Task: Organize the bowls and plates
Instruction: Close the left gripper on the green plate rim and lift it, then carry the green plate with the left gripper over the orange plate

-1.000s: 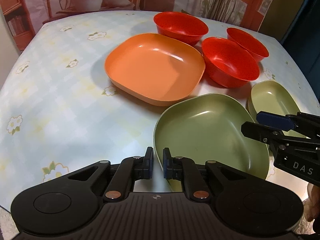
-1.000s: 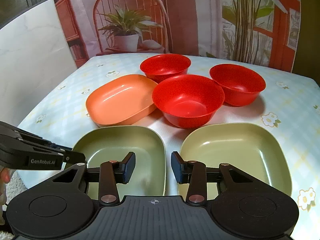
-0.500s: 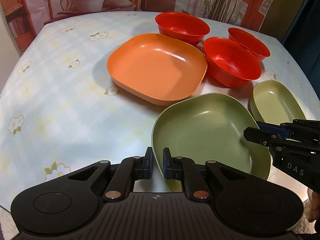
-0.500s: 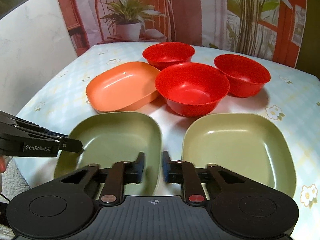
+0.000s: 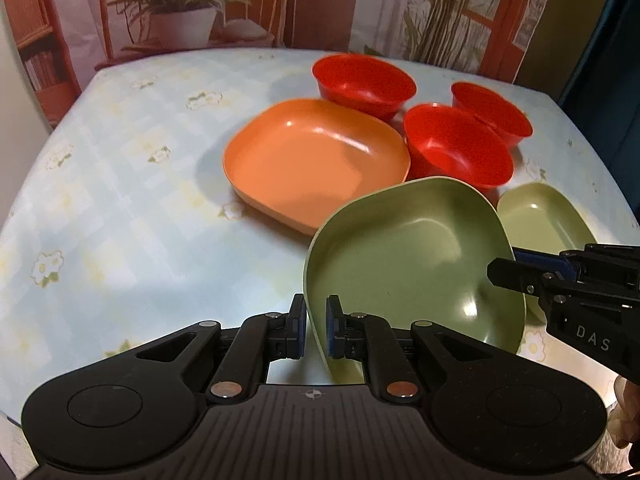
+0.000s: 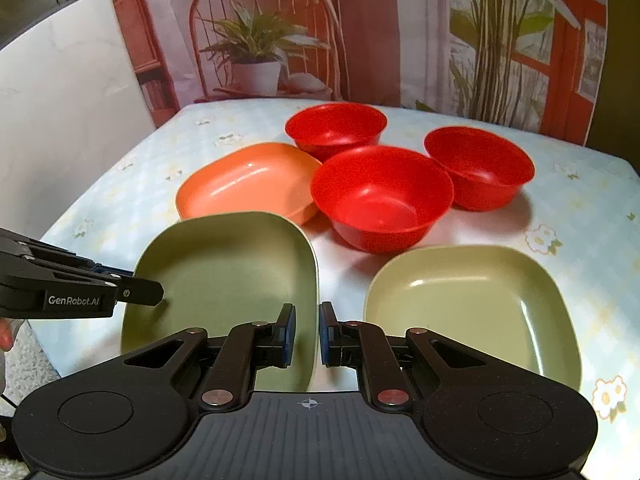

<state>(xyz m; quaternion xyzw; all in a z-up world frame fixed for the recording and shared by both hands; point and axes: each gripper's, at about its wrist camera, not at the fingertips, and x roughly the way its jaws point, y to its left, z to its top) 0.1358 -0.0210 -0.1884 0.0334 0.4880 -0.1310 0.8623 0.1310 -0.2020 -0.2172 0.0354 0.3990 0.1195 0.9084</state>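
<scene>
Nearest, the left gripper (image 5: 316, 332) pinches the near-left rim of the dark green plate (image 5: 416, 256) between its jaws. The right gripper (image 6: 307, 334) has its jaws pressed onto the same plate's right rim, so both grippers clamp the one plate from opposite edges. In the left wrist view the plate sits tilted, its far edge overlapping the orange plate (image 5: 316, 164); whether its base touches the desk (image 5: 120, 200) cannot be told. Just beside it, to the right, a lighter green plate (image 6: 472, 304) lies flat on the flowered cloth. Beyond these, the orange plate rests at centre-left. Three red bowls (image 6: 380, 196) stand upright farther back, close together. Behind the desk hangs a backdrop with a potted plant (image 6: 256, 60).
</scene>
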